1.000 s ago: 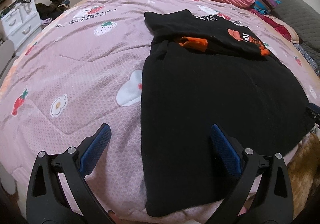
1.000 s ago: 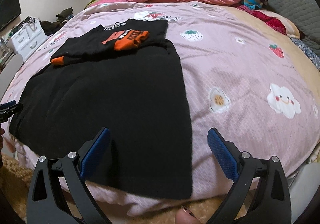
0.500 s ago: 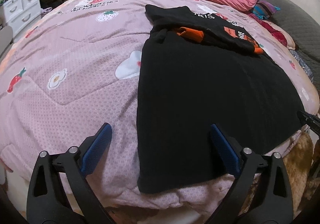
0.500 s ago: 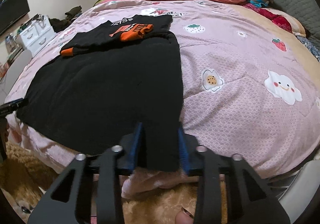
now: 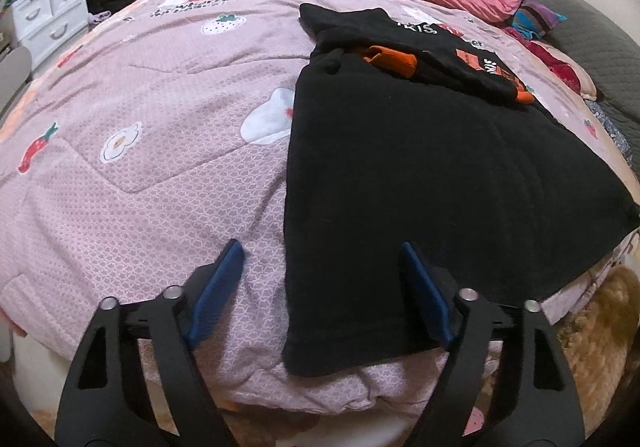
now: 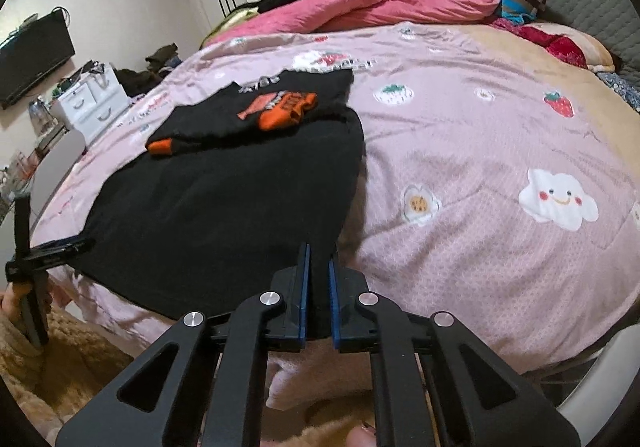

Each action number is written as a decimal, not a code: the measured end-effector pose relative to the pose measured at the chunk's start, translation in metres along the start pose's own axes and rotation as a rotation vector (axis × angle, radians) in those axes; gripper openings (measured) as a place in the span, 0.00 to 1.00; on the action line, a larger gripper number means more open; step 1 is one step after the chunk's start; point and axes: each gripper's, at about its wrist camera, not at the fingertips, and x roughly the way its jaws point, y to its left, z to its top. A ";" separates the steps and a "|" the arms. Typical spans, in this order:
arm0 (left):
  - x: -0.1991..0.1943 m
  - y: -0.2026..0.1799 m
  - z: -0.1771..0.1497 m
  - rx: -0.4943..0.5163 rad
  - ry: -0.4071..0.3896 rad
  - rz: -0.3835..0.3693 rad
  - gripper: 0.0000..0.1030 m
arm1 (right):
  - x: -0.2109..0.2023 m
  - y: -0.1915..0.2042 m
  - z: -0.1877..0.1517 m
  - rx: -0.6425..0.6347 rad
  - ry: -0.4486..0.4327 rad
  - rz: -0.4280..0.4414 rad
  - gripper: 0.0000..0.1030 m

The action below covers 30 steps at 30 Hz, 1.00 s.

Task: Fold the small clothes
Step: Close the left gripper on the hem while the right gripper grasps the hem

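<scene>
left gripper (image 5: pixel 320 287): black frame; two forked arms with slot cut-outs; two silver round screws on each arm.
left pads (image 5: pixel 218 287): blue, ribbed, long and flat, set on the inner faces of the fingers.
right gripper (image 6: pixel 318 287): same build; black frame, slot cut-outs, four silver screws across the linkage.
right pads (image 6: pixel 305 287): blue, narrow strips seen edge-on.
left gripper, from right wrist view: thin black bar handle and black finger with a blue edge, at frame left.
hand (image 6: pixel 16 293): on that handle; sleeve not visible.
fingertip (image 6: pixel 362 435): at bottom edge, dark-painted nail.
</scene>
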 end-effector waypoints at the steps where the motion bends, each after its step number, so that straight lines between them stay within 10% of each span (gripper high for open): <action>1: 0.000 0.000 0.001 -0.002 -0.002 -0.005 0.56 | -0.001 0.000 0.001 0.005 -0.004 0.007 0.07; 10: -0.004 -0.002 0.008 0.003 0.004 -0.049 0.24 | -0.013 -0.003 0.012 0.023 -0.047 0.025 0.07; 30: -0.024 0.002 0.012 -0.034 -0.017 -0.127 0.04 | -0.008 -0.014 0.011 0.105 -0.044 0.061 0.07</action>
